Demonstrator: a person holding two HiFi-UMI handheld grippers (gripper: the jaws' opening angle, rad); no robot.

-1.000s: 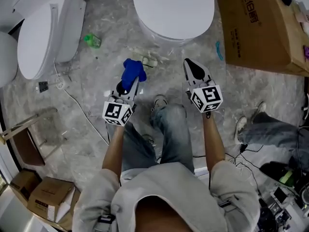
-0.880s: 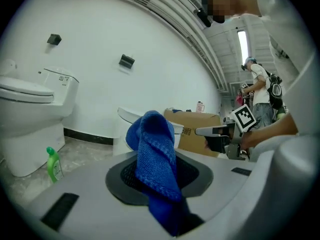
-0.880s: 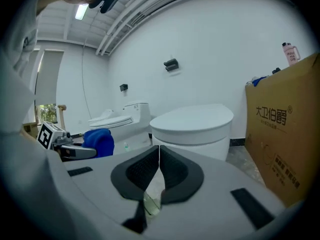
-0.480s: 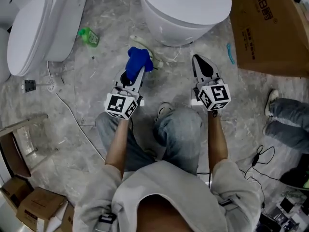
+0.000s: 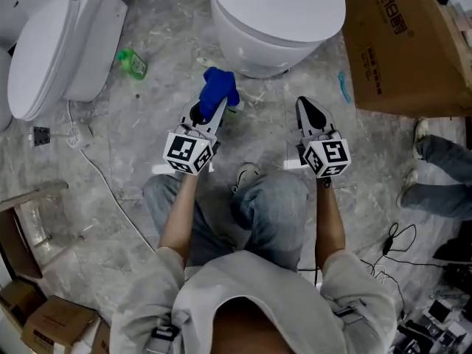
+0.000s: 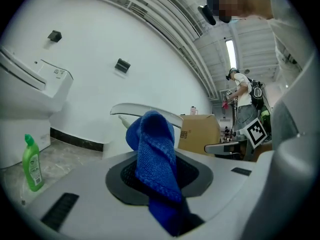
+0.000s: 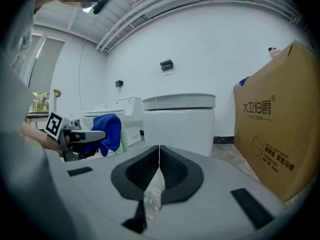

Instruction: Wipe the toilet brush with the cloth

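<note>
A blue cloth [image 5: 219, 87] bunches up out of my left gripper [image 5: 213, 105], which is shut on it a little above the floor, just in front of the white toilet [image 5: 276, 13]. In the left gripper view the cloth [image 6: 155, 154] fills the space between the jaws. My right gripper [image 5: 308, 108] is held level beside it, to the right, with its jaws closed together and nothing between them [image 7: 159, 159]. From the right gripper view the cloth [image 7: 107, 131] shows at the left. No toilet brush is recognisable in any view.
A second toilet [image 5: 51, 50] stands at the far left, with a green bottle [image 5: 133, 63] and a white cable [image 5: 96, 168] on the floor nearby. A large cardboard box [image 5: 402, 43] is at the right. Another person's legs [image 5: 435, 168] are at the right edge.
Both grippers and my view have moved forward, closer to the middle toilet. The cloth stays gripped in the left gripper; the right gripper stays shut.
</note>
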